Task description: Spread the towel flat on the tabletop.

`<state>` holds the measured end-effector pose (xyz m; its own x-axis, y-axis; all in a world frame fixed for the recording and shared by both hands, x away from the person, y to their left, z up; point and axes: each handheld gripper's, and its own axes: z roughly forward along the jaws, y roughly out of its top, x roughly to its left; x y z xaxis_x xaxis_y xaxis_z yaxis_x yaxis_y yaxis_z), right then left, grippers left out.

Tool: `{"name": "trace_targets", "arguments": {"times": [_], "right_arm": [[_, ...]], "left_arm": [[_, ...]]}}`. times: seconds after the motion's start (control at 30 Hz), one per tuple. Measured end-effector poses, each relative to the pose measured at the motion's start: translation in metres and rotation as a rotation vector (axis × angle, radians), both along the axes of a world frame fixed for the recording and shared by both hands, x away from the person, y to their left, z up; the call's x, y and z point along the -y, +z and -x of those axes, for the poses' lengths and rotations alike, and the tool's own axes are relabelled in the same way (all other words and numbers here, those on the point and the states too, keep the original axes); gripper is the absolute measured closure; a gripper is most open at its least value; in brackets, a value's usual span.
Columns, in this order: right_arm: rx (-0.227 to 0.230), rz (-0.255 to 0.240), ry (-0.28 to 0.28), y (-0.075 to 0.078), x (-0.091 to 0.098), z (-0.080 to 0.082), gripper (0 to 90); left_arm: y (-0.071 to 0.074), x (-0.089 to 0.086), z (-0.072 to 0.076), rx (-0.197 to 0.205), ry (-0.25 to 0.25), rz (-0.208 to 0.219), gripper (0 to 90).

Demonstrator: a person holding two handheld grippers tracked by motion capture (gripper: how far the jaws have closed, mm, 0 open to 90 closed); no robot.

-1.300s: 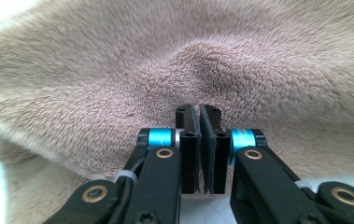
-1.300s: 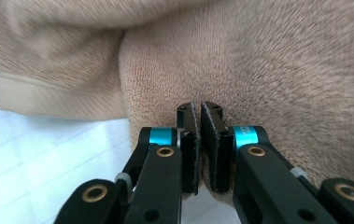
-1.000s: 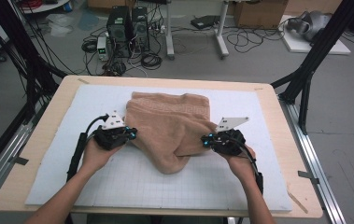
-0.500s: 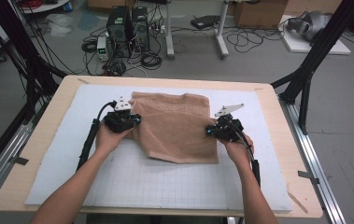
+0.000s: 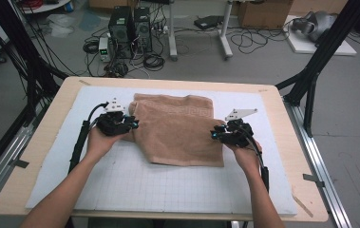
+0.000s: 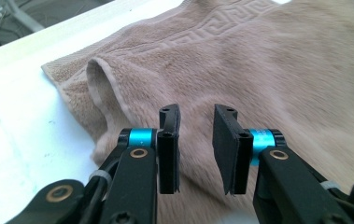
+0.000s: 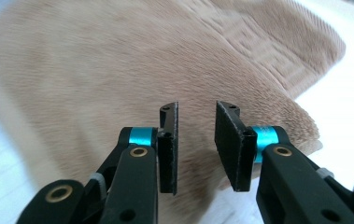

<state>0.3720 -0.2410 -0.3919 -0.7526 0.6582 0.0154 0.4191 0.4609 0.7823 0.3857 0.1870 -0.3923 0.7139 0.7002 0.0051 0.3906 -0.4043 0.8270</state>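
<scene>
Both grippers' jaws have just been opening, nothing pinched: left gripper (image 5: 129, 124) and right gripper (image 5: 217, 135) flank the folded tan terry towel (image 5: 180, 128) lying mid-bench toward the far edge. Risk: a pad snags the pile, dragging the fold open. White gridded mat (image 5: 168, 185) underneath; cables (image 5: 144, 59) litter the floor.

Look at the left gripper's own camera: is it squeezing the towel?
No, the left gripper has a gap between its jaws, which have just been opening, and the tan towel lies beyond them, unpinched.
</scene>
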Motion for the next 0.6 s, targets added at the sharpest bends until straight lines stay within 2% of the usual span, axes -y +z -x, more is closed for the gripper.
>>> {"name": "trace_targets", "arguments": {"times": [0.07, 0.17, 0.27, 0.33, 0.4, 0.5, 0.6], "right_arm": [[0.019, 0.0, 0.012, 0.002, 0.0, 0.007, 69.1], [0.01, 0.011, 0.039, -0.003, -0.005, 0.01, 67.4], [-0.013, 0.04, 0.045, -0.014, -0.014, 0.004, 63.5], [-0.029, 0.069, 0.043, -0.022, -0.02, -0.002, 63.2], [-0.045, 0.1, 0.035, -0.031, -0.027, -0.007, 64.9], [-0.036, 0.1, 0.028, -0.036, -0.03, -0.011, 75.6], [-0.043, 0.086, 0.035, -0.034, -0.027, -0.011, 81.1]], "left_arm": [[-0.005, 0.001, 0.005, -0.007, -0.02, -0.017, 70.5], [-0.016, 0.01, 0.005, -0.026, -0.052, -0.048, 68.5], [-0.029, 0.026, 0.0, -0.04, -0.07, -0.089, 63.9], [-0.039, 0.036, -0.004, -0.045, -0.071, -0.113, 64.1], [-0.043, 0.043, -0.005, -0.029, -0.07, -0.122, 71.9], [-0.04, 0.044, -0.005, -0.025, -0.072, -0.125, 87.9], [-0.031, 0.037, -0.001, -0.024, -0.069, -0.102, 88.7]]}}
